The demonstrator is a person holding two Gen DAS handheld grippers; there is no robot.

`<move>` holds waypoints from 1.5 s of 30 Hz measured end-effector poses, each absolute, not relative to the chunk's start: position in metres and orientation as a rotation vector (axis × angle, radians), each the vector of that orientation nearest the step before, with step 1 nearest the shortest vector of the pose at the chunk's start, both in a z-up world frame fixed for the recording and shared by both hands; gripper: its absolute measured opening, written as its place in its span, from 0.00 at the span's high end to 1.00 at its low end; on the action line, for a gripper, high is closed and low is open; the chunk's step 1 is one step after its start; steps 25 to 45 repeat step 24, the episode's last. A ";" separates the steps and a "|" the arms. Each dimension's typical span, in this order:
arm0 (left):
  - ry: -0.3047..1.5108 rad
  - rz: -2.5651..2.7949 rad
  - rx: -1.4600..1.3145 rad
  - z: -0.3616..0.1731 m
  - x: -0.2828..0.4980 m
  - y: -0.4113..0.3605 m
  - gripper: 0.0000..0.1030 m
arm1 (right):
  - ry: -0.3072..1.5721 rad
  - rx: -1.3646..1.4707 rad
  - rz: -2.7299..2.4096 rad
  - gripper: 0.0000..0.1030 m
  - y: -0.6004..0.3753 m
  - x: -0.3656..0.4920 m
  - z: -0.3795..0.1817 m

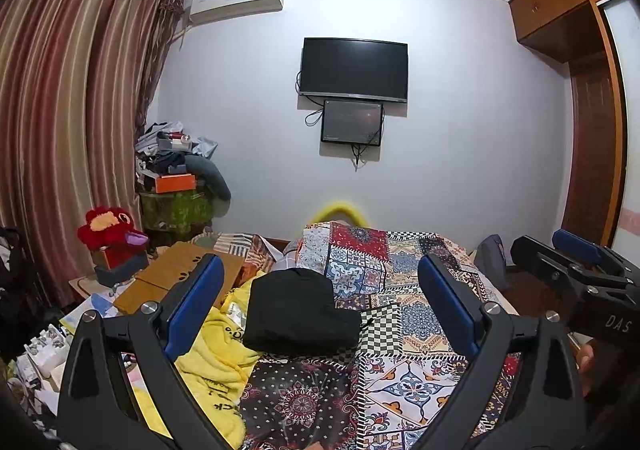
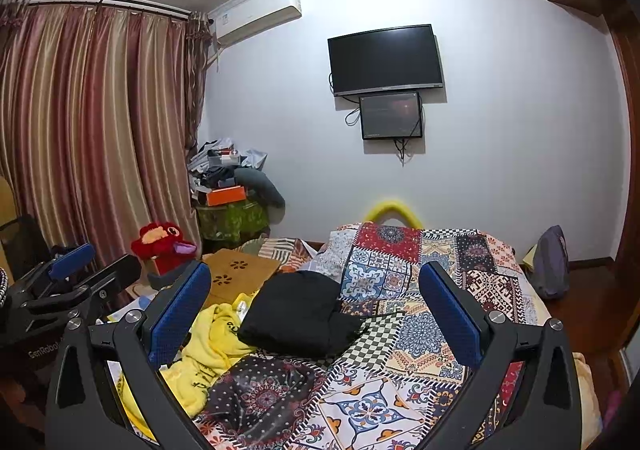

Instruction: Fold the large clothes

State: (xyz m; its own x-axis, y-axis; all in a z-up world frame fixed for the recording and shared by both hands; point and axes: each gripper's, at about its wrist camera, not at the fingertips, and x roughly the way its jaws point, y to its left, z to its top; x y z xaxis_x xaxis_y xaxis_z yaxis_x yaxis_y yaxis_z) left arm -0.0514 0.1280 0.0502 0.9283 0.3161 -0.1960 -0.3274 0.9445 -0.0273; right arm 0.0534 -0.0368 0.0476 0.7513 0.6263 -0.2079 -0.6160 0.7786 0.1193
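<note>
Both hand-held grippers, left (image 1: 320, 290) and right (image 2: 314, 294), spread wide, empty, folded black garment (image 1: 298, 312) just beyond.

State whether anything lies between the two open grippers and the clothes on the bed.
Nothing visible does. The left gripper and the right gripper are both open and empty above the patterned bedspread. The folded black garment and the crumpled yellow garment beside it lie uncovered ahead of them.
</note>
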 end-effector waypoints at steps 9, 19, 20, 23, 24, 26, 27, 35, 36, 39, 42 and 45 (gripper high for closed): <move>0.198 0.325 -0.066 0.049 -0.050 0.128 0.05 | 0.248 0.046 0.677 0.00 -0.036 0.054 0.048; 0.213 0.324 -0.063 0.046 -0.049 0.124 0.05 | 0.262 0.054 0.681 0.00 -0.031 0.056 0.047; 0.212 0.323 -0.061 0.045 -0.049 0.124 0.05 | 0.263 0.052 0.682 0.00 -0.030 0.056 0.047; 0.210 0.328 -0.058 0.046 -0.049 0.124 0.05 | 0.266 0.054 0.679 0.00 -0.030 0.056 0.047; 0.209 0.328 -0.058 0.046 -0.049 0.124 0.05 | 0.267 0.055 0.679 0.00 -0.030 0.056 0.046; 0.209 0.328 -0.058 0.046 -0.049 0.124 0.05 | 0.267 0.055 0.679 0.00 -0.030 0.056 0.046; 0.209 0.328 -0.058 0.046 -0.049 0.124 0.05 | 0.267 0.055 0.679 0.00 -0.030 0.056 0.046; 0.209 0.328 -0.058 0.046 -0.049 0.124 0.05 | 0.267 0.055 0.679 0.00 -0.030 0.056 0.046; 0.209 0.328 -0.058 0.046 -0.049 0.124 0.05 | 0.267 0.055 0.679 0.00 -0.030 0.056 0.046; 0.209 0.328 -0.058 0.046 -0.049 0.124 0.05 | 0.267 0.055 0.679 0.00 -0.030 0.056 0.046; 0.209 0.328 -0.058 0.046 -0.049 0.124 0.05 | 0.267 0.055 0.679 0.00 -0.030 0.056 0.046; 0.209 0.328 -0.058 0.046 -0.049 0.124 0.05 | 0.267 0.055 0.679 0.00 -0.030 0.056 0.046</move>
